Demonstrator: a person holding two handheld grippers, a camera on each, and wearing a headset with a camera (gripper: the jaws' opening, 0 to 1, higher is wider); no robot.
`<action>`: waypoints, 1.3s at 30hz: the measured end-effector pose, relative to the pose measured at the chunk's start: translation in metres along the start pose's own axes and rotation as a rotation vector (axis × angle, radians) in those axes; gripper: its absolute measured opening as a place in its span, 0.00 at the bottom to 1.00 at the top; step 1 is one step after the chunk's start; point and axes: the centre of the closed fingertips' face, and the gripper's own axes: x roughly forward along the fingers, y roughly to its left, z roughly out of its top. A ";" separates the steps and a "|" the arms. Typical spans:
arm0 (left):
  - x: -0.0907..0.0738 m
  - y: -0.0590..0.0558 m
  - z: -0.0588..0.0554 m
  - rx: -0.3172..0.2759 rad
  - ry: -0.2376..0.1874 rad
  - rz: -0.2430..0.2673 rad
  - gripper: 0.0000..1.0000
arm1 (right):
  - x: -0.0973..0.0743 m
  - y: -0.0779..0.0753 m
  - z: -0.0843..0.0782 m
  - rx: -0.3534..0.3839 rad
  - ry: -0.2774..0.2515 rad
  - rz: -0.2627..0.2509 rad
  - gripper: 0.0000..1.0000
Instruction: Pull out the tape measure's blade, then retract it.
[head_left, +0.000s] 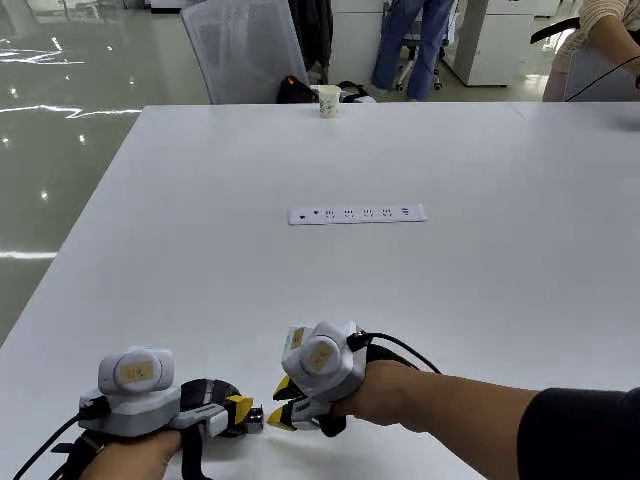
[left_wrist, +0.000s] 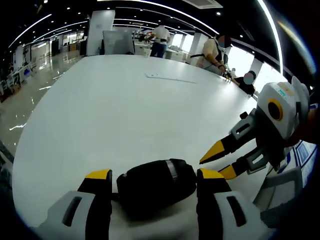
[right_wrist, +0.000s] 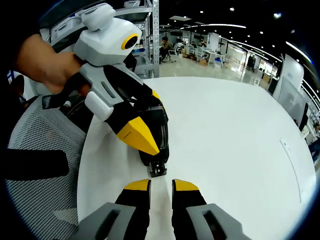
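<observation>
Left gripper (left_wrist: 155, 176) clamped, right gripper (right_wrist: 161, 185) barely apart.

- The bench (head_left: 200, 250) top is white, smooth and a bit matt.
- The tape measure (left_wrist: 155, 187) has a black matt case, like rubber or plastic.
- The left claw (left_wrist: 154, 176) and right claw (right_wrist: 161, 186) are smooth grey plastic with yellow tips.
- The floor (head_left: 60, 80) is glossy.
- The chair (right_wrist: 40, 145) is grey mesh cloth.

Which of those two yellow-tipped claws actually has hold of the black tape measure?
The left gripper: the tape measure sits clamped between its jaws. The right gripper grips nothing, its tips slightly apart just short of the blade's hook.
</observation>
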 end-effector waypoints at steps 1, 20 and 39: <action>-0.001 0.000 0.001 0.003 -0.005 -0.004 0.65 | -0.002 0.000 -0.002 0.006 -0.003 -0.004 0.14; -0.025 -0.011 -0.018 0.135 -0.005 -0.191 0.94 | -0.054 0.015 -0.037 0.082 -0.056 -0.052 0.25; -0.046 0.004 -0.031 0.291 0.036 -0.256 0.99 | -0.100 0.002 -0.090 0.224 -0.067 -0.162 0.40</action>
